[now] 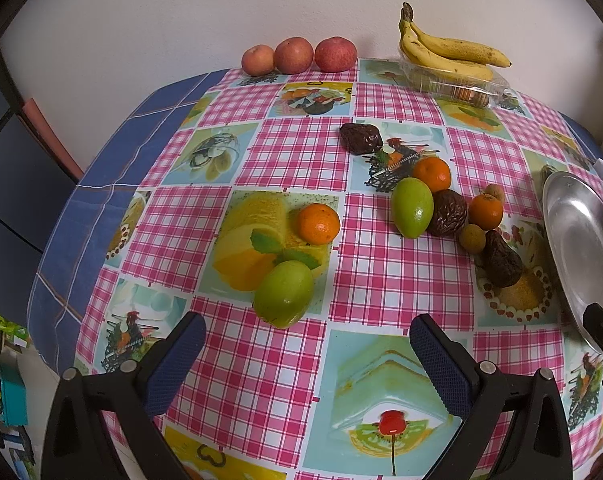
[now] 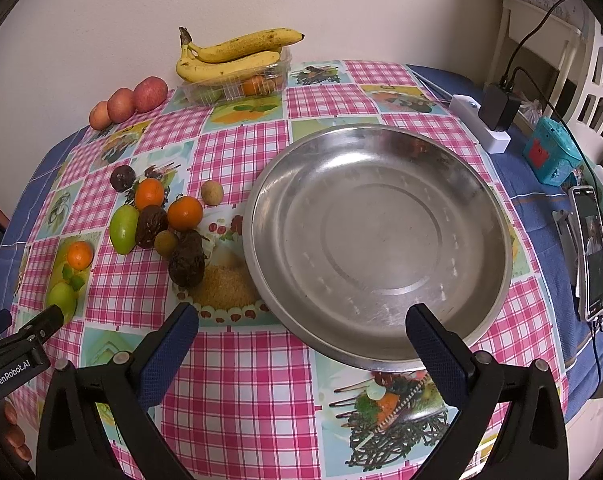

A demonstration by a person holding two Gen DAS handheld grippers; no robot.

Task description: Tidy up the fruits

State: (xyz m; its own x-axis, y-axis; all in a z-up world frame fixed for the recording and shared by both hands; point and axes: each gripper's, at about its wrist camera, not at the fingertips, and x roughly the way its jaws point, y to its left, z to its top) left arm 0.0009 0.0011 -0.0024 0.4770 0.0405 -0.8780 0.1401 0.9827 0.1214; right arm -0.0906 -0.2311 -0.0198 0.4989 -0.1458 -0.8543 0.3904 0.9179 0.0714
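Note:
My left gripper (image 1: 307,336) is open and empty, just short of a green fruit (image 1: 284,294) with an orange mandarin (image 1: 318,223) behind it. A cluster lies further right: a green fruit (image 1: 412,207), mandarins (image 1: 432,175), dark wrinkled fruits (image 1: 447,213) and small tan fruits (image 1: 471,237). My right gripper (image 2: 301,326) is open and empty at the near rim of a wide, empty steel bowl (image 2: 377,248). The cluster (image 2: 157,216) sits left of the bowl. The left gripper's tip (image 2: 41,326) shows at the far left.
Three apples (image 1: 297,55) and bananas on a clear plastic box (image 1: 449,60) stand along the back wall. A phone (image 2: 591,252), a charger block (image 2: 497,112) with cables and a teal toy (image 2: 553,156) lie right of the bowl. The table edge curves away on the left.

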